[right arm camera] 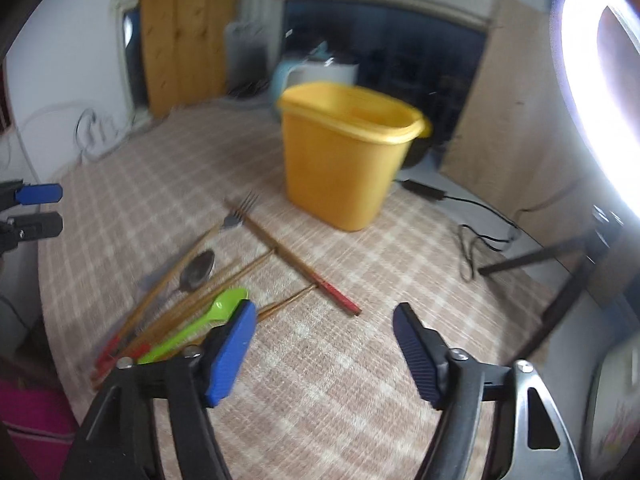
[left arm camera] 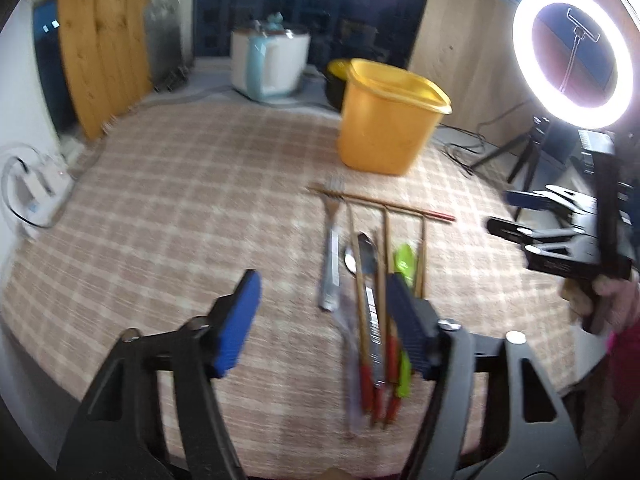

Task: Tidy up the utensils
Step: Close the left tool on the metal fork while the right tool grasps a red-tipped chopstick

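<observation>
utensils [left arm camera: 372,280] on tablecloth [left arm camera: 180,208] before bin [left arm camera: 384,132]

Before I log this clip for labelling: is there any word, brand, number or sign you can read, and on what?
None can be read.
Knife: a strip of marks on the blade, too blurred to read.
White device at the table edge: small markings, too blurred.
Yellow container: no print visible.

Both the left gripper [left arm camera: 320,320] and right gripper [right arm camera: 324,348] tilt downward, jaws apart, holding nothing.
</observation>
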A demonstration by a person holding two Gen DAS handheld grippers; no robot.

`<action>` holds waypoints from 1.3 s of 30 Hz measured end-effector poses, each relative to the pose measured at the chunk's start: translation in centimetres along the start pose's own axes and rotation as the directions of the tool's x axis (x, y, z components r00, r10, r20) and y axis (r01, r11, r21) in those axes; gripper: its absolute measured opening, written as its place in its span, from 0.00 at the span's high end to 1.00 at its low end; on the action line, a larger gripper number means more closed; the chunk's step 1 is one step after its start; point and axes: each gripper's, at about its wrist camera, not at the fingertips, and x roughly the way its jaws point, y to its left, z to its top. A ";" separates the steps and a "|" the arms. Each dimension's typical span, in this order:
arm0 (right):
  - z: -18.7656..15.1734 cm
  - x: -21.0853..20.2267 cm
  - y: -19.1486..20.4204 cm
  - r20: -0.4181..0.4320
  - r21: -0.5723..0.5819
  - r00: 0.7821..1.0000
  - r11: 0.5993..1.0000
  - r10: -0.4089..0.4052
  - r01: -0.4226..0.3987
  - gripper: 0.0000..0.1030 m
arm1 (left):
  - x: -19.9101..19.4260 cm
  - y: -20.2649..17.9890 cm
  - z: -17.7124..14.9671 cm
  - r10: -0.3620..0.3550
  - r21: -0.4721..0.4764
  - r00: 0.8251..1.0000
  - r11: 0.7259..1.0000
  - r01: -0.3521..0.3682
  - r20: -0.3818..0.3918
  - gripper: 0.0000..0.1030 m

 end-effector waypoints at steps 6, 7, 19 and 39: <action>2.0 4.0 0.1 -0.117 -0.072 0.990 0.994 0.077 -0.086 0.64 | 0.9 -0.1 -0.5 -0.021 -0.005 0.996 1.000 0.020 -0.086 0.57; 2.4 4.6 0.3 -0.129 -0.093 0.989 0.992 0.075 -0.087 0.67 | 1.1 -0.1 -0.6 -0.029 -0.014 0.995 1.000 0.027 -0.094 0.61; 5.2 11.3 0.9 -0.287 -0.203 0.953 0.966 0.098 -0.161 0.80 | 2.2 1.5 -1.1 -0.013 -0.024 0.984 1.000 0.009 -0.180 0.71; 6.1 14.1 2.3 -0.349 -0.247 0.928 0.942 0.134 -0.229 0.92 | 4.5 2.9 -0.5 -0.003 -0.021 0.979 1.000 -0.002 -0.204 0.71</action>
